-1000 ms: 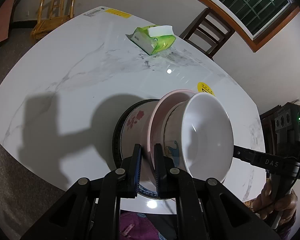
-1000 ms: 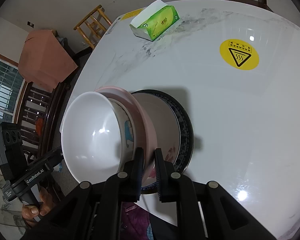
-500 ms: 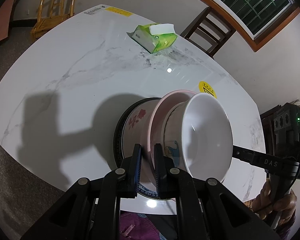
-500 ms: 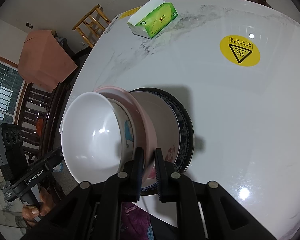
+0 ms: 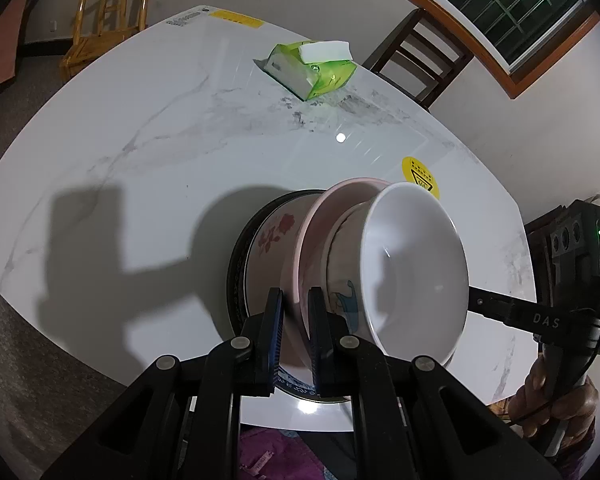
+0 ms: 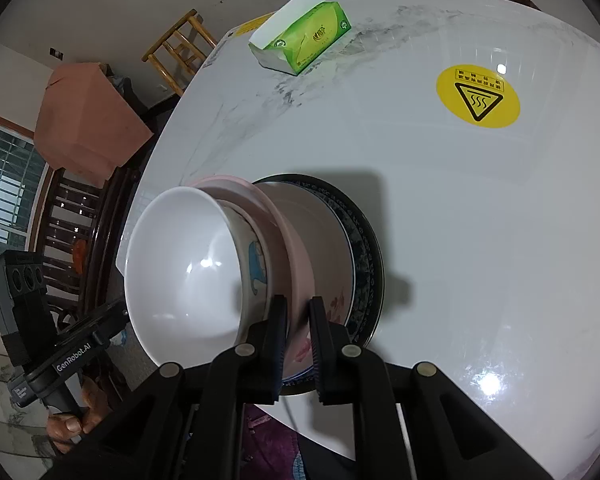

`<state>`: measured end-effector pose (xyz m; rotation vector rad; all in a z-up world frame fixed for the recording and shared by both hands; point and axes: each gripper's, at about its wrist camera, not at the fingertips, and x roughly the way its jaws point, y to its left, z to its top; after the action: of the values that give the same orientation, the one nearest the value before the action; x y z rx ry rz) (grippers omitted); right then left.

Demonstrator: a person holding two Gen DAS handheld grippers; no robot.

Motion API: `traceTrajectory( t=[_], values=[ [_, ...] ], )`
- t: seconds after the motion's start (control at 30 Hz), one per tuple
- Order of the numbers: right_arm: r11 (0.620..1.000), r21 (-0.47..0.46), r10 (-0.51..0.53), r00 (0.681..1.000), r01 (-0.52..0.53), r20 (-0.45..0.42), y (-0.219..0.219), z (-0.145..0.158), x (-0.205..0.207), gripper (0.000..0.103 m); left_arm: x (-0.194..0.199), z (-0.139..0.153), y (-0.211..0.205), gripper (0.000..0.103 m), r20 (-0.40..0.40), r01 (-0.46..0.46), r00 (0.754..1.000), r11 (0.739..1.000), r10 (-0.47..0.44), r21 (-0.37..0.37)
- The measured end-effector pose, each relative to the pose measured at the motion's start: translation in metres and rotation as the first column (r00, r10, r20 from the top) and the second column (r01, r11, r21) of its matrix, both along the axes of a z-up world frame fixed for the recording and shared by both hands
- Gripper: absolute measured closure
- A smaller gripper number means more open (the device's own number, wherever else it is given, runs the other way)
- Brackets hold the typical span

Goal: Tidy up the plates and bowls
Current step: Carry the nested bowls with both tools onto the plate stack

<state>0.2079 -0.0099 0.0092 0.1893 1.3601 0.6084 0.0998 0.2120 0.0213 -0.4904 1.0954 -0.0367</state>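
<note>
Left wrist view: bowls nested small into large, white bowl (image 5: pixel 414 272) innermost at 3 o'clock, stack resting on the dark-rimmed plate (image 5: pixel 238 276) near the table (image 5: pixel 140 152) edge at 6 o'clock, likely so all travel as one load. Left gripper (image 5: pixel 296 320) clenched on the pink bowl (image 5: pixel 320 232) rim. Tissue pack (image 5: pixel 312 66) far off at 12 o'clock.

Right wrist view: same stack, white bowl (image 6: pixel 184 276) now at 9 o'clock. Right gripper (image 6: pixel 298 332) nearly closed, pinching the pink bowl (image 6: pixel 276 224) rim opposite, apparently to balance the lift.
</note>
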Motion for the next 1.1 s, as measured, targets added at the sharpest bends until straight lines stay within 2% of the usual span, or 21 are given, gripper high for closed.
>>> traceTrajectory(
  t=[0.83,1.1],
  values=[
    [0.999,0.049,-0.017,1.0,0.017,-0.001,-0.004,-0.006,0.002,0.088,-0.006,0.003,-0.013,0.095,0.067,0.0,0.998,0.993,-0.008,0.121],
    [0.998,0.058,-0.022,1.0,0.022,0.001,-0.004,-0.008,0.003,0.088,-0.008,0.004,-0.019,0.093,0.084,-0.005,0.996,0.984,-0.011,0.18]
  ],
)
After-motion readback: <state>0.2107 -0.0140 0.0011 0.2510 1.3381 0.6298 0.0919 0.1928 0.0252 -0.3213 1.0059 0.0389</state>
